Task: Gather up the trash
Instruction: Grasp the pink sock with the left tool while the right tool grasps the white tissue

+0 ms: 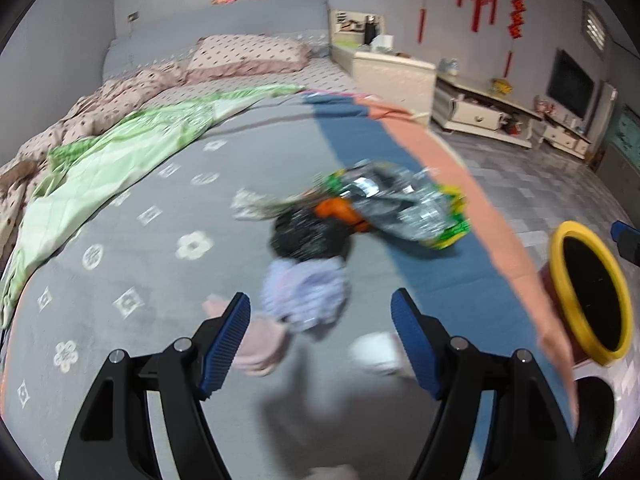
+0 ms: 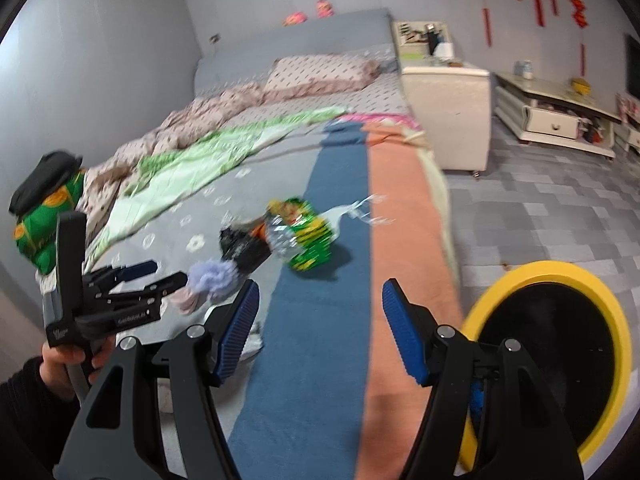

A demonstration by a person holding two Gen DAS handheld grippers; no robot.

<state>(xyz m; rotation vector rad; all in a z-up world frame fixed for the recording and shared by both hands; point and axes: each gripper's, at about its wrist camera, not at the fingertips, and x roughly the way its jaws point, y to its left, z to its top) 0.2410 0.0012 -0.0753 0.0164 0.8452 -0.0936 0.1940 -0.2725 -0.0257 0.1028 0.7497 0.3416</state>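
Both my left gripper and right gripper spread empty, I'm approaching the bed's trash pile, needing to pinch the green snack wrapper for the yellow-rimmed bin.

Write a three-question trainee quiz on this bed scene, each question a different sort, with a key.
1. True or false: the left gripper holds a piece of trash.
2. The bin beside the bed has a rim of which colour? A red, B yellow, C white.
3. Fill in: the green snack bag lies on the ____.

Key: 1 false, open and empty. 2 B. 3 bed.
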